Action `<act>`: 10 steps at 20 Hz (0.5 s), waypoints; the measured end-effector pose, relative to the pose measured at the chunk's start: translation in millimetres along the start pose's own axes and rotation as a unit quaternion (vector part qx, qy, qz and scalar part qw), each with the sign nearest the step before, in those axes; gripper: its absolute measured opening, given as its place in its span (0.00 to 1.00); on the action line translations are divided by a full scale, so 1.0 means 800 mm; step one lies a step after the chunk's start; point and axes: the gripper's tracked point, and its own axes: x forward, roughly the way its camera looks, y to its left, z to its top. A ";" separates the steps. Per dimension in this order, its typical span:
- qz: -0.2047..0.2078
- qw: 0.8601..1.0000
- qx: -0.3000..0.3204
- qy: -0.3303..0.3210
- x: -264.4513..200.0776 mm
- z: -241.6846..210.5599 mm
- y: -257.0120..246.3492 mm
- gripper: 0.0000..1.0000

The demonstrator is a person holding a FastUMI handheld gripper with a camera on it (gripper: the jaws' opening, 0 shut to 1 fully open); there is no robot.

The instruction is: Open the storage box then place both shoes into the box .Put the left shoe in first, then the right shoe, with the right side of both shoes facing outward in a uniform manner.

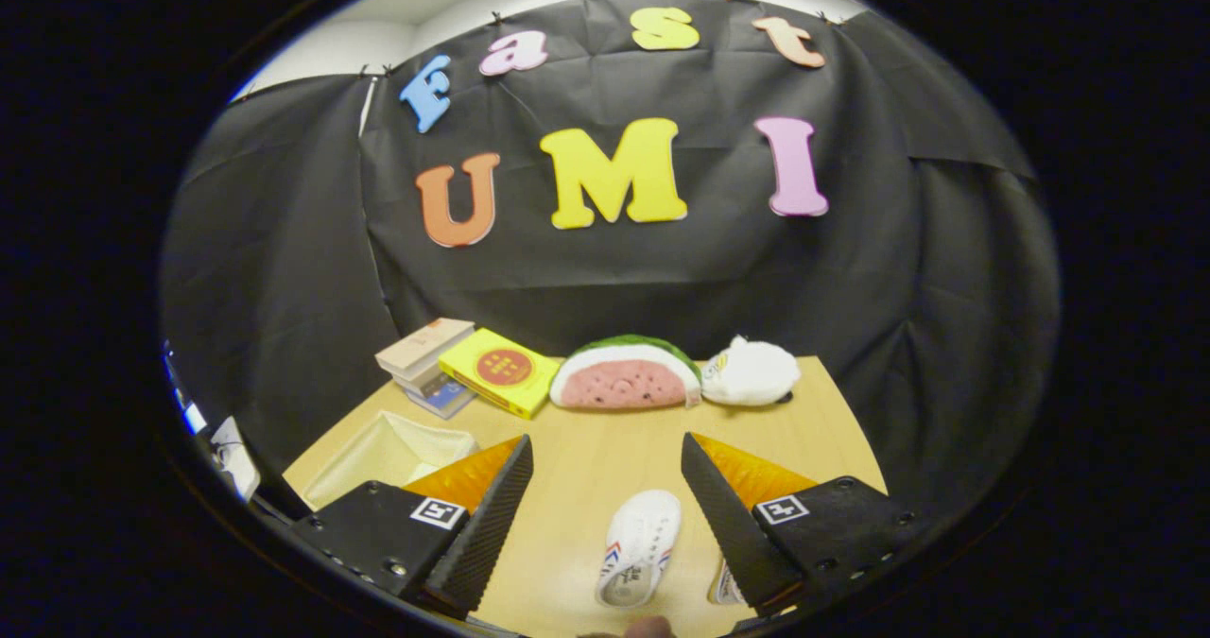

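Gripper view | tool (607, 468) open | shoe (639, 547) between fingers | box (392, 453) beside

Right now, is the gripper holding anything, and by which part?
Nothing is held. The gripper is open above the table; one white shoe lies untouched between its fingers.

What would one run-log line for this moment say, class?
gripper: open, holding nothing | white shoe: on table between fingers | second shoe: behind finger | storage box: open
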 end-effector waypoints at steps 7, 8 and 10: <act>0.000 0.991 0.023 0.134 0.067 -0.140 -0.044 0.96; 0.000 0.988 0.028 0.149 0.075 -0.154 -0.049 0.96; -0.001 0.983 0.042 0.181 0.090 -0.183 -0.058 0.96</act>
